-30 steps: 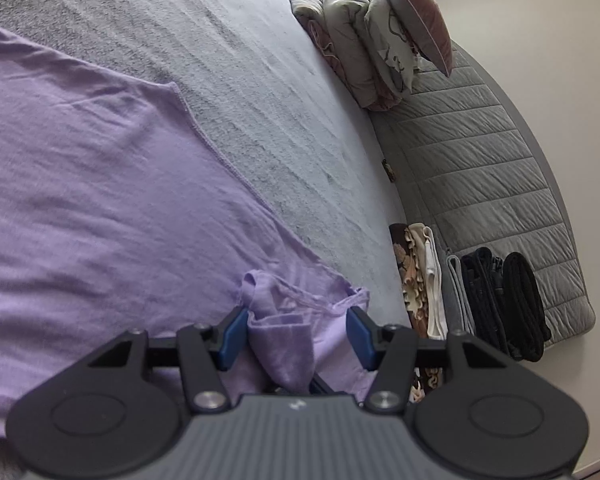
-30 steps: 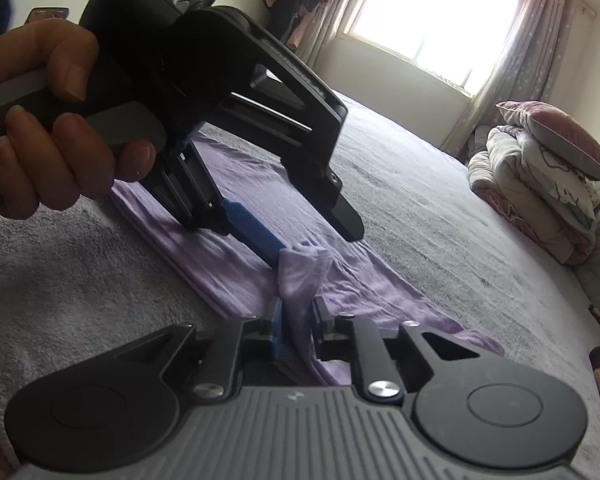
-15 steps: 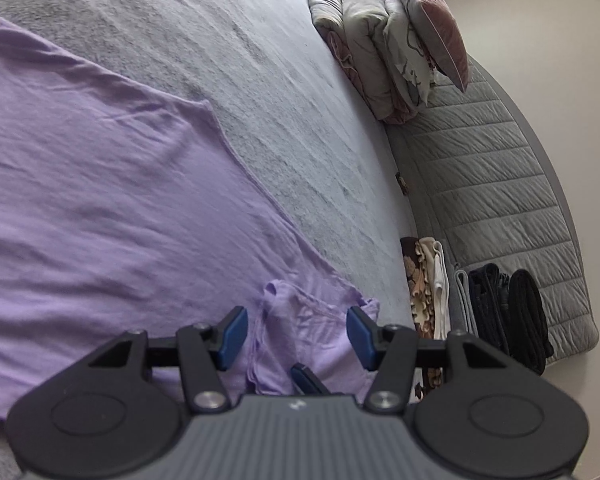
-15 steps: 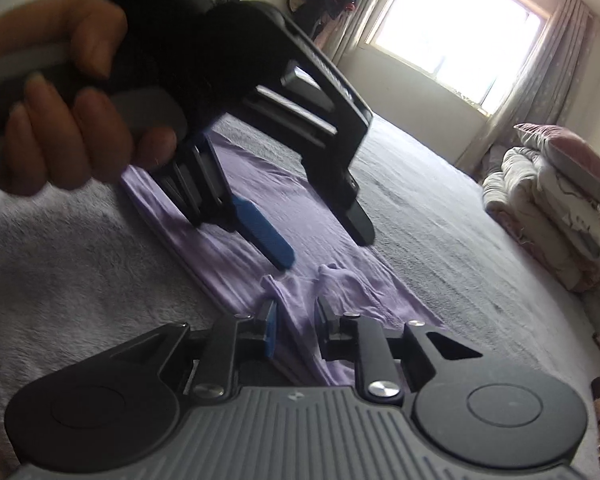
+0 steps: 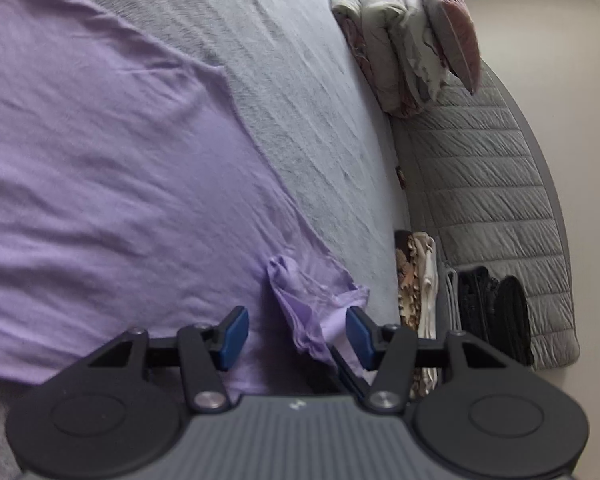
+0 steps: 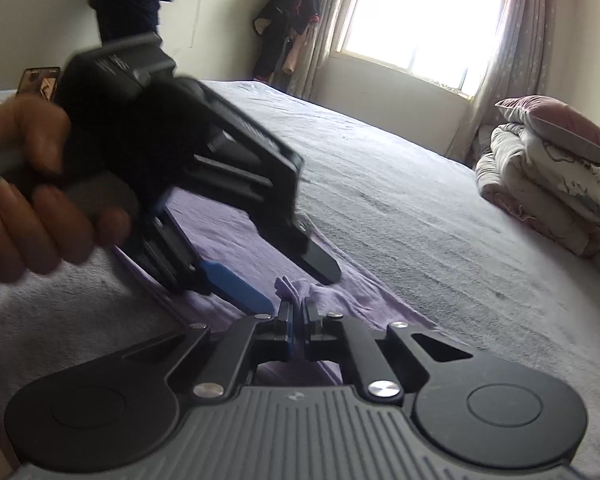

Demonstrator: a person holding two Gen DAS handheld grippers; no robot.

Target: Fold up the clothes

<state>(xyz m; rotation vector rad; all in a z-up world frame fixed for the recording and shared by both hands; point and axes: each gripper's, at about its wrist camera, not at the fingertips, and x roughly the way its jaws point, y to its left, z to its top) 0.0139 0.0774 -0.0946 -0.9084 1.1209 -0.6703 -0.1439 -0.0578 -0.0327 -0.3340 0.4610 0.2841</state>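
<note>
Across the left half of the left wrist view, lying spread over the grey bed: lilac garment, its corner bunching into a small raised tuft at lower centre; standing partly apart around that tuft and closing, without pressing on it: blue fingers of the left gripper; gripping the left gripper's handle at the left edge of the right wrist view: left hand, blurred. At lower centre of the right wrist view, pinching the same tuft with fingers nearly touching: right gripper. Sitting at the upper right in both views: stacked quilt and pillow; leaning against the quilted headboard at lower right of the left wrist view: folded clothes; glowing at upper right of the right wrist view: window.
</note>
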